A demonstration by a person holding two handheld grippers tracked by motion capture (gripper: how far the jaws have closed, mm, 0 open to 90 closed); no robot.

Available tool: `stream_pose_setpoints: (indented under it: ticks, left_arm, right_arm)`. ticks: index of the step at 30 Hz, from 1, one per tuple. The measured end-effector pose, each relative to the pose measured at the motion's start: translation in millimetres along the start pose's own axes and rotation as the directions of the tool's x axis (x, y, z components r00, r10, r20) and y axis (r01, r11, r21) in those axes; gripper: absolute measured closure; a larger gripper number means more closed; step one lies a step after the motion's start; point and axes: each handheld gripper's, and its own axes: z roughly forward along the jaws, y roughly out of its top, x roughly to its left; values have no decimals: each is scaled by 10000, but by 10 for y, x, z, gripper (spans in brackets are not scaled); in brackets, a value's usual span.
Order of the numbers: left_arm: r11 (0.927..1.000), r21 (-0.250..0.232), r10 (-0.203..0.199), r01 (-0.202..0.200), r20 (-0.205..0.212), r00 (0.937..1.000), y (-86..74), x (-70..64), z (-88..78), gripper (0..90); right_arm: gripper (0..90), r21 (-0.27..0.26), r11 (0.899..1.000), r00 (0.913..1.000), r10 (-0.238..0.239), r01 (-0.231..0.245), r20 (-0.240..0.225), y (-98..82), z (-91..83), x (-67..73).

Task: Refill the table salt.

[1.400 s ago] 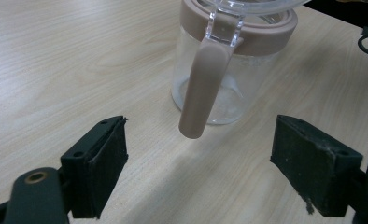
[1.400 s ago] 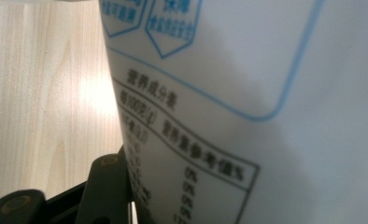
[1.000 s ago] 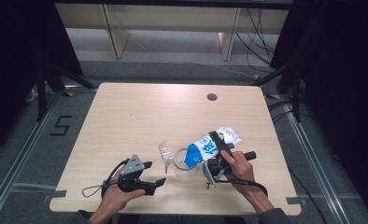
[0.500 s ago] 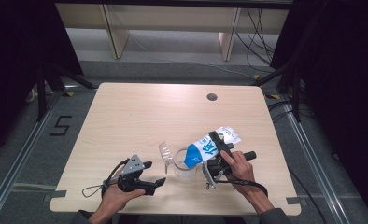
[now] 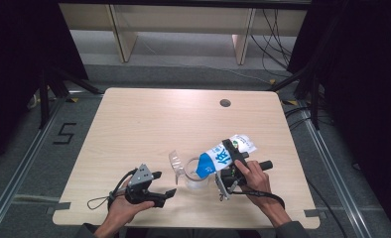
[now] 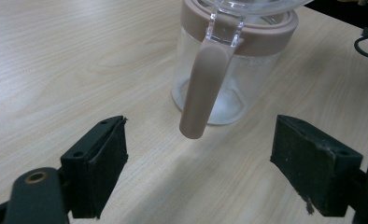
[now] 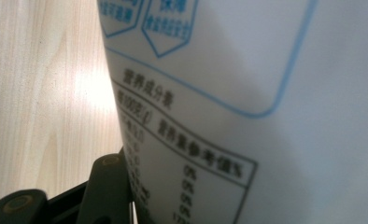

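A blue and white pouch (image 5: 222,156) with printed text is tilted, its lower end over the mouth of a clear glass jar (image 5: 196,173). My right gripper (image 5: 231,151) is shut on the pouch, and the pouch's label (image 7: 247,93) sits right in front of the right gripper view. The jar (image 6: 219,70) has a dusty pink rim and handle (image 6: 203,88), and its clear lid (image 5: 175,161) is flipped open to the left. My left gripper (image 5: 162,184) rests on the table left of the jar, open, with the jar's handle facing the gap between its jaws (image 6: 205,172).
A light wooden table (image 5: 149,124) has bare room across its far and left parts. A round cable hole (image 5: 225,103) lies near the far edge. A thin cable loop (image 5: 97,202) trails from the left gripper. Shelving and cables stand beyond the table.
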Motion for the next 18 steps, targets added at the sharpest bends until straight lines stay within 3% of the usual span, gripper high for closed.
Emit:
stream_pose_setpoints:
  ticks: [2,3,18]
  left_arm:
    - [10000,-5,-8,8,-1,10000,0,0,0,177]
    - [10000,-5,-8,8,-1,10000,0,0,0,177]
    - [10000,9,-8,8,-14,10000,1,-3,-1,177]
  right_arm:
    - [498,-31,9986,9986,-531,531,-54,13,-2,-35]
    - [499,116,9999,10000,-29,30,-89,9,-10,-1]
    - [501,86,9995,9995,-303,303,-38,8,-12,-11]
